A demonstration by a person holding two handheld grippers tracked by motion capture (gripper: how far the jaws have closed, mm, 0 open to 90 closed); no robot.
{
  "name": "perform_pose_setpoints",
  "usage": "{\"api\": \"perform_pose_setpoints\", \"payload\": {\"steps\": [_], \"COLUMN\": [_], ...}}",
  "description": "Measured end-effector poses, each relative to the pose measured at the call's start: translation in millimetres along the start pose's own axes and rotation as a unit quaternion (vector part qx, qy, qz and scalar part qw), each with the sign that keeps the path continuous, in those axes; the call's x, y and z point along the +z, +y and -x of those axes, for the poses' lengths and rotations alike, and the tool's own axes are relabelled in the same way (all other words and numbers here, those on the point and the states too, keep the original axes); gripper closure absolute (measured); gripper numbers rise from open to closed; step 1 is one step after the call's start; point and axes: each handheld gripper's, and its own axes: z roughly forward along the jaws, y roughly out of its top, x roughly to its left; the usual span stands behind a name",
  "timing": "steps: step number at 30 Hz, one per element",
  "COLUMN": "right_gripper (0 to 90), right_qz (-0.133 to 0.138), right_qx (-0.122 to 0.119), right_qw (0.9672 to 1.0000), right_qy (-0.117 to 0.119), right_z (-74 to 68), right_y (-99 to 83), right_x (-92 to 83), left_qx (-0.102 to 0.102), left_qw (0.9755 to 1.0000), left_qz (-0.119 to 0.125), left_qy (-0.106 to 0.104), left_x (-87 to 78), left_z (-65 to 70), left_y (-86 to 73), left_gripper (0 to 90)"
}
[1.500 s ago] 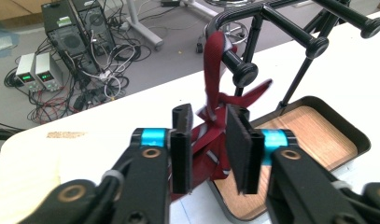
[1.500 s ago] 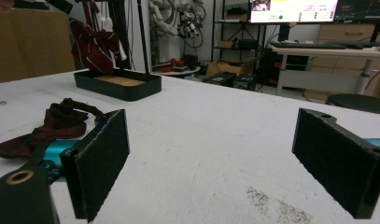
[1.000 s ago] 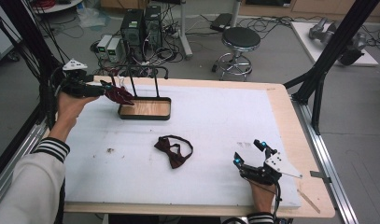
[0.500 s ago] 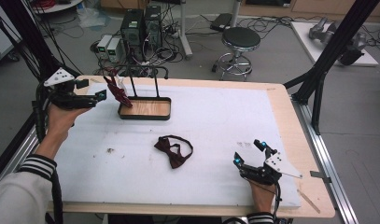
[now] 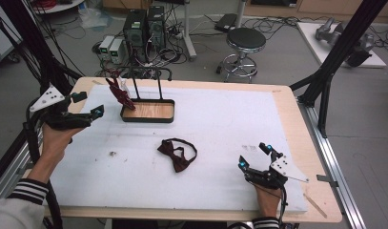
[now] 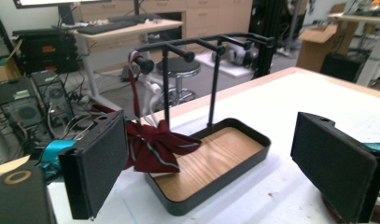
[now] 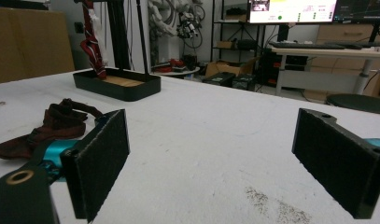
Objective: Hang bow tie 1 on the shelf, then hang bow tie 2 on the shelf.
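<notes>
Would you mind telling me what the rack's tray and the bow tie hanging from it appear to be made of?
The tray looks like matte black metal or plastic, with a visible-grain wood floor. The hanging bow tie seems to be woven maroon fabric with pale stripes, soft and creased.

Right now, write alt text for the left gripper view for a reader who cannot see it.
A dark red bow tie hangs by its strap from the end peg of a black rack that stands in a wood-floored tray on a white table. The left gripper faces it, its two black jaws wide open and holding nothing.
</notes>
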Motion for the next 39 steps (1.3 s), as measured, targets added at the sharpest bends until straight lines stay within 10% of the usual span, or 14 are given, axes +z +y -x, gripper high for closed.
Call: {"api": "perform_pose_setpoints", "payload": {"steps": [24, 39], "right_gripper": [10.3, 10.3], "right_qz": [0.005, 0.005], "right_qx": [-0.004, -0.001], "right_qw": [1.0, 1.0], "right_qy": [-0.006, -0.008], "right_z": [-1.0, -1.4], "right_y": [-0.2, -0.3], "right_x": [-0.6, -1.4], "left_qx": [0.005, 0.008], "left_qw": [0.9979, 0.9971], "left_qz": [0.053, 0.066], "left_qy": [-0.037, -0.037], "left_x": [-14.1, -15.6], "left_z": [51.8, 59.2], "left_y": [-82.7, -91.0], "left_gripper": [11.6, 11.6]}}
